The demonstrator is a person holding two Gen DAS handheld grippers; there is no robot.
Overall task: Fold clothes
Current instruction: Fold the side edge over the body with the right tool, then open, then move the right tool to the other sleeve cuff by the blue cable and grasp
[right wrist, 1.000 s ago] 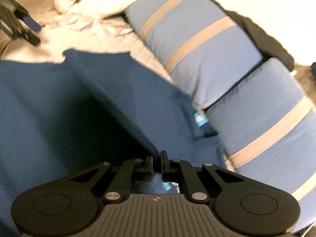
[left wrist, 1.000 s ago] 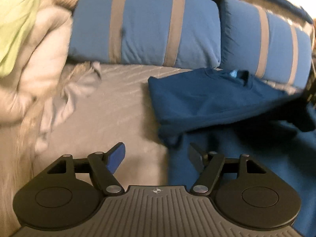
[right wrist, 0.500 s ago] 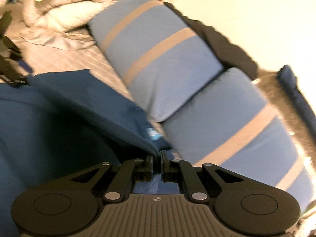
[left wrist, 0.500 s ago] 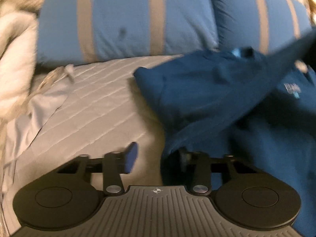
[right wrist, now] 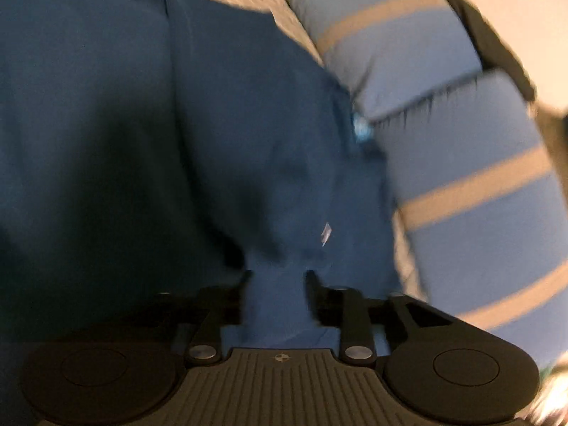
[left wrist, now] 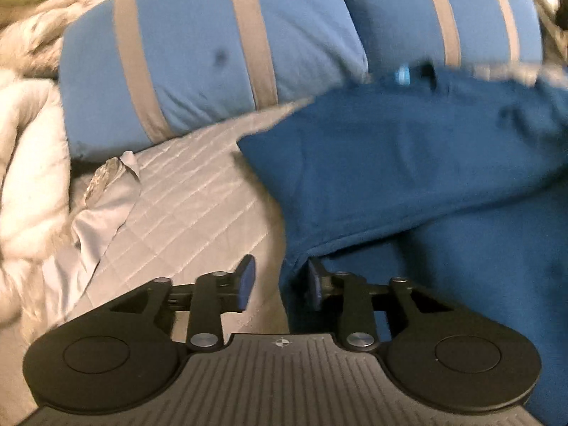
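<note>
Bed with quilted grey cover carries my work. Blue pillows with tan stripes line its head. Navy shirt lies spread on bed against pillows, one flap folded across body, pale neck label near pillows. Cream bedding heaped at left edge. My left tool open, shirt hem at its right finger. My right tool open, jaws apart over navy cloth; view blurred.
</note>
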